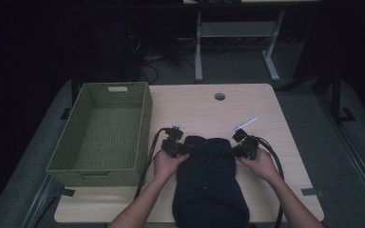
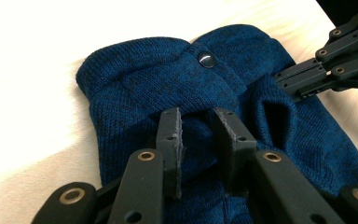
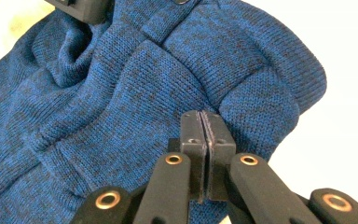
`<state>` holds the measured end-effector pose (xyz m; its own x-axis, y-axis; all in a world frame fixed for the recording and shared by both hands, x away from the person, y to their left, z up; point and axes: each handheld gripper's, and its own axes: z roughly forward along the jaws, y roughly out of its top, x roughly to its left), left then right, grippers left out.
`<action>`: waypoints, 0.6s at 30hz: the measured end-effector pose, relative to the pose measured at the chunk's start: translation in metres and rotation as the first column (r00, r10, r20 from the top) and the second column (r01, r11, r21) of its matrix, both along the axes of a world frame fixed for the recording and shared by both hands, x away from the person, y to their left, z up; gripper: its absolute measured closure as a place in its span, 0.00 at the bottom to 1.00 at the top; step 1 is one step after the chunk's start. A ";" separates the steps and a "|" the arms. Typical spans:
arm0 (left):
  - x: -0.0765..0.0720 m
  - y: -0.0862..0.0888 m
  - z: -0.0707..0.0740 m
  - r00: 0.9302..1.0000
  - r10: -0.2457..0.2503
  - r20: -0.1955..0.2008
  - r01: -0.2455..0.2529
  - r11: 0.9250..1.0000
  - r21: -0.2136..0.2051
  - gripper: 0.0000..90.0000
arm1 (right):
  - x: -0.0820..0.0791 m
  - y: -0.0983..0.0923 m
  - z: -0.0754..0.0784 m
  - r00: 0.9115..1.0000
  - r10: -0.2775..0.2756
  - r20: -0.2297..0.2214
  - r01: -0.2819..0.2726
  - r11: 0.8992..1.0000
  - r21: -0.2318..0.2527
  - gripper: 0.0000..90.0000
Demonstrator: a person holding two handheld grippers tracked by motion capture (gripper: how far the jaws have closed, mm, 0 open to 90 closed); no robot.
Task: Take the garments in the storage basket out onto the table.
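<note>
A dark blue knitted sweater lies folded on the wooden table, near its front edge. My left gripper is at the sweater's upper left side. In the left gripper view its jaws stand a little apart with a raised fold of the knit pressed between the pads, just below a dark snap button. My right gripper is at the upper right side. Its jaws are pressed together over the sweater's edge; whether any cloth is pinched between them I cannot tell.
A green woven basket stands on the left part of the table, close to my left hand. A round cable hole sits at the table's far middle. Bare tabletop lies beyond and to the right of the sweater. A desk frame stands behind.
</note>
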<state>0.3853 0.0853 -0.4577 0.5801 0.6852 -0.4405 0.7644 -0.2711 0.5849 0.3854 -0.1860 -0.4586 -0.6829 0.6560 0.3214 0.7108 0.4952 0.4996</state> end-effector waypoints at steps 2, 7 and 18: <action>-0.001 -0.001 0.002 1.000 -0.005 -0.003 0.005 1.000 -0.009 0.80 | -0.001 -0.001 0.001 1.000 0.004 -0.008 -0.004 1.000 -0.009 0.97; 0.002 0.004 0.016 1.000 0.008 0.024 -0.007 0.999 -0.039 0.79 | -0.002 -0.004 0.011 1.000 -0.005 -0.009 0.005 1.000 0.025 0.90; 0.022 0.016 0.021 0.997 0.074 0.032 -0.073 0.997 -0.020 0.79 | 0.019 -0.020 0.035 0.995 -0.100 0.013 0.099 0.994 0.054 0.77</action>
